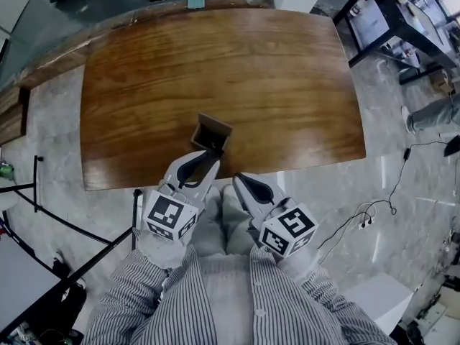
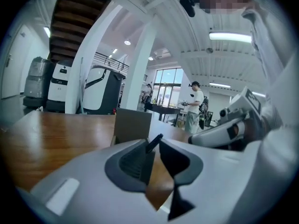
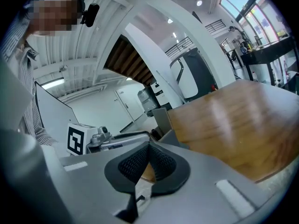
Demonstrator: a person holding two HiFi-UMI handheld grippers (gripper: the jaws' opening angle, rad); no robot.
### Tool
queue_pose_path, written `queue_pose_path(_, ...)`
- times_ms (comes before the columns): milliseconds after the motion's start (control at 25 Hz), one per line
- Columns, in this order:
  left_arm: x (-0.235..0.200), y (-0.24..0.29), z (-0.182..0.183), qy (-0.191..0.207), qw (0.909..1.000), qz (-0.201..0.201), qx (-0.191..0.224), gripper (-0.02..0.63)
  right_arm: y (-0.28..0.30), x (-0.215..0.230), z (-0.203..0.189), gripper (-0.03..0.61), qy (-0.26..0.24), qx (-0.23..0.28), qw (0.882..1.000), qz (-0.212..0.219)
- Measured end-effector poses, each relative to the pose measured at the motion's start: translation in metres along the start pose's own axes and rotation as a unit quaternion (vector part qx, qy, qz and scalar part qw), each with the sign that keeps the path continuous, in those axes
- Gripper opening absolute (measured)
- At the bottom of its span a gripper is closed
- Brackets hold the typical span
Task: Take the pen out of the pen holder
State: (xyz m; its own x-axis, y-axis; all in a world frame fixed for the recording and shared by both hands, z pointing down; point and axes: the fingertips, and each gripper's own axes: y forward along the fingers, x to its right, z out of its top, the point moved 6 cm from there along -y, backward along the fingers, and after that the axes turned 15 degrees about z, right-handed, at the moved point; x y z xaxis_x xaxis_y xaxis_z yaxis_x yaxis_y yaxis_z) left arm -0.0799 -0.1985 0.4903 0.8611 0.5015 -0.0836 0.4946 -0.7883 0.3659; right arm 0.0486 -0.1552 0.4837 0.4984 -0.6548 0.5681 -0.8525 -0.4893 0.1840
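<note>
Jaws of the left hand-held gripper (image 2: 157, 147) stand apart, aimed low across the glossy brown wooden tabletop (image 1: 215, 63) at the square brown open-topped pen holder (image 2: 132, 124), likely so they can straddle the pen. What looks like the dark slim pen (image 2: 154, 143) shows right at their tips, against the holder's wall. I cannot tell whether a pad touches it, and it is not yet lifted clear. The right hand-held gripper (image 3: 148, 146) hangs just beside, pads together and empty, apparently kept out of the way. The holder stands close to the tabletop's near edge, with bare wood beyond and on both sides, so an upward, backward pull has free room.
</note>
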Motion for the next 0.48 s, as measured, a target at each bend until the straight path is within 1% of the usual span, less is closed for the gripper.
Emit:
queue_pose_path(120, 0.006, 0.006, 0.0, 0.058, 0.9983, -0.003, -0.001, 0.137, -0.001, 0.005, -0.006, -0.002, 0.012, 0.0, 1.0, -0.001)
queue_pose_path(160, 0.009, 0.008, -0.001, 0.076, 0.9971, -0.004, -0.001, 0.144, -0.001, 0.006, -0.007, -0.001, 0.015, 0.0, 1.0, -0.001)
queue_pose_path(240, 0.011, 0.012, -0.001, 0.094, 0.9955, -0.006, 0.002, 0.149, 0.0, 0.008, -0.01, -0.001, 0.021, 0.002, 1.0, -0.001)
queue_pose_path(320, 0.012, 0.016, 0.001, 0.093, 0.9957, -0.006, 0.003, 0.15, 0.0, 0.01, -0.012, 0.0, 0.026, 0.003, 1.0, -0.003)
queue_pose_path(440, 0.01, 0.021, 0.003, 0.063, 0.998, -0.005, 0.003, 0.149, 0.001, 0.014, -0.014, -0.001, 0.034, 0.006, 0.999, -0.004)
queue_pose_path(480, 0.01, 0.022, 0.003, 0.062, 0.998, -0.006, 0.004, 0.15, 0.001, 0.016, -0.014, -0.002, 0.037, 0.008, 0.999, -0.005)
